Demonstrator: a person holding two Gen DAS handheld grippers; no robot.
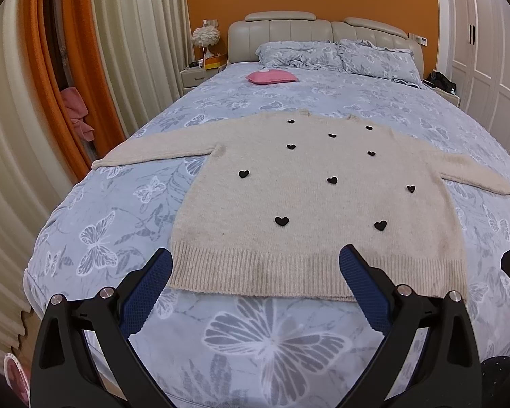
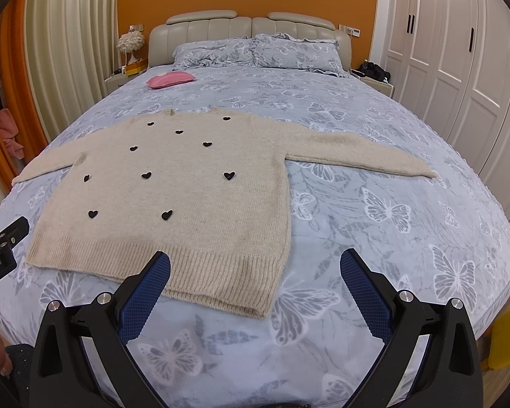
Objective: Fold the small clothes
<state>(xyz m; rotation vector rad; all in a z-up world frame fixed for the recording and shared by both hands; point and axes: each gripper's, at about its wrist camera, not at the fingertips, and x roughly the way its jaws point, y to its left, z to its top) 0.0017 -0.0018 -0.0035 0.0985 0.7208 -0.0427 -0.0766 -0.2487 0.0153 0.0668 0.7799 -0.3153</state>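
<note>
The left gripper [image 1: 256,255] hangs with its jaws spread wide and empty, fingertips over the ribbed hem of the cream sweater [image 1: 309,183], not visibly touching it. The right gripper [image 2: 255,258] is equally wide open and holds nothing; its left fingertip overlaps the hem, its right one sits over bare bedspread [image 2: 374,238]. The sweater lies flat on the bed, sleeves out to 9 and 3 o'clock, black hearts across the front. Beyond it, at 12 o'clock, rest a pink cushion [image 1: 271,77], then the pillows [image 1: 336,56]. Only the right wrist view shows the wardrobe doors [image 2: 459,51] fully at 2 o'clock and a yellow object [image 2: 508,336] at 4 o'clock; only the left view shows orange curtains [image 1: 44,51] clearly at 10 o'clock.
</note>
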